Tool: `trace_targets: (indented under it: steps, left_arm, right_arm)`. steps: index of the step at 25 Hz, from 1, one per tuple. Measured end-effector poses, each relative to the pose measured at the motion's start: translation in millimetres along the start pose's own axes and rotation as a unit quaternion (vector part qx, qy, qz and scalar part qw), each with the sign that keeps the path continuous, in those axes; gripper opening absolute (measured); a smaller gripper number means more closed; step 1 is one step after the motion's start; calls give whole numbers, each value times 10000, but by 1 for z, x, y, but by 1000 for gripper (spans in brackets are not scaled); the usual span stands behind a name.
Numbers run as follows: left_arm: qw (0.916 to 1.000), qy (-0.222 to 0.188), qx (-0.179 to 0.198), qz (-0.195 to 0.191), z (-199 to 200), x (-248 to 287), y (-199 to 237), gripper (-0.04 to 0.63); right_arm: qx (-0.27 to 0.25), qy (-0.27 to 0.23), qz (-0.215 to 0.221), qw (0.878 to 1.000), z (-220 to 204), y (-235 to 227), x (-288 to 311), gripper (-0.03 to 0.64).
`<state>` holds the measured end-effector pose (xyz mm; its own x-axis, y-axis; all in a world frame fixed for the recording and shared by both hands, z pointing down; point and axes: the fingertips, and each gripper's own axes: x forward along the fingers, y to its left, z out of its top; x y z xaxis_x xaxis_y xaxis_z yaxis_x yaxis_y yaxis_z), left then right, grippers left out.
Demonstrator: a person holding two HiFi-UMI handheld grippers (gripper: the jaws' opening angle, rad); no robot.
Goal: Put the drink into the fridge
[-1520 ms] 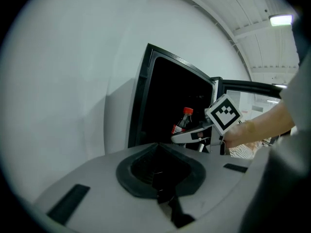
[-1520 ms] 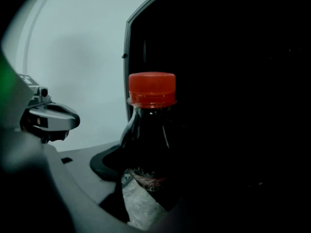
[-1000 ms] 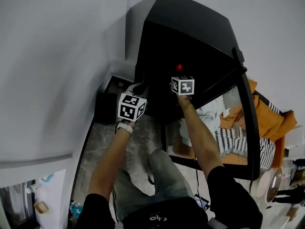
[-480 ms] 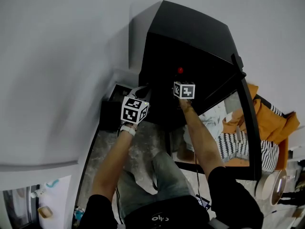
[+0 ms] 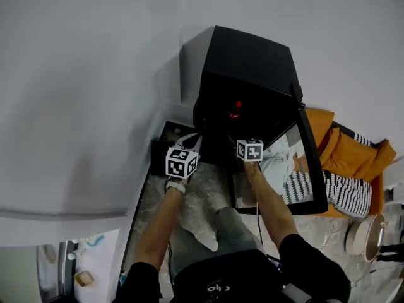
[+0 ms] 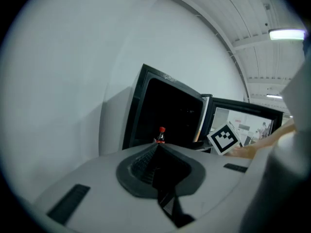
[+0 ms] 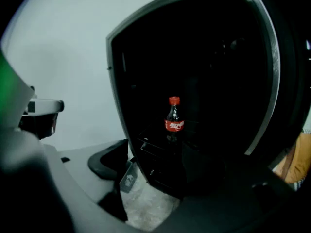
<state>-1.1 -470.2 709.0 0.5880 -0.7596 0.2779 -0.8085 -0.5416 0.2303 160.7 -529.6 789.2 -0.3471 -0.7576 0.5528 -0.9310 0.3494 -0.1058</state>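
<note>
A plain white wall (image 5: 95,74) is seen behind everything, and a tall black fridge (image 5: 252,62) is set against it, on a grey speckled floor (image 5: 202,194). The fridge's glass-fronted black door (image 5: 314,169) is swung open to the right, so the dark inside is laid bare. To the right of the door an orange cloth (image 5: 353,156) is spread, with a black-and-white striped cloth (image 5: 347,194) lying just beside it on the near side.

Both arms of the person are stretched toward the fridge opening. The left hand-held gripper (image 6: 156,147) is held in front of the fridge's left edge; its jaws are closed together and nothing is held between them. The right hand-held gripper (image 7: 177,176) is aimed into the open fridge. Its jaws are spread wide and have just been opening, and nothing is gripped between them.

The drink, a small dark plastic bottle with a red cap and a red label (image 7: 173,123), is stood upright on a shelf inside the fridge, toward the front. It is clear of both grippers and is touched by neither
</note>
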Motion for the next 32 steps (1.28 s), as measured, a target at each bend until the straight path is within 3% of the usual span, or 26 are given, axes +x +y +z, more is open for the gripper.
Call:
trace_targets:
  steps: [4, 8, 10, 16, 22, 29, 32]
  left_arm:
    - [9999, 76, -99, -61, 31, -47, -15, 6]
    - [9989, 0, -449, -117, 64, -87, -31, 6]
    - [9989, 45, -449, -150, 72, -107, -42, 6]
    - [9999, 26, -91, -141, 107, -153, -73, 6]
    - [9980, -80, 56, -628, 132, -185, -106, 6]
    - [9983, -168, 137, -547, 137, -229, -94, 6]
    - [9986, -219, -5, -476, 131, -242, -89, 6]
  right_arm:
    - [-11, -41, 27, 10000, 14, 43, -64, 242]
    - [-8, 64, 50, 10000, 35, 79, -118, 79]
    - [52, 41, 78, 9999, 42, 97, -145, 18]
    - [125, -132, 480, 9987, 67, 147, -209, 8]
    - [178, -451, 548, 9973, 88, 173, -256, 8]
    - [-216, -727, 455, 9961, 97, 207, -282, 8]
    - [-335, -777, 449, 9954, 97, 217, -288, 8]
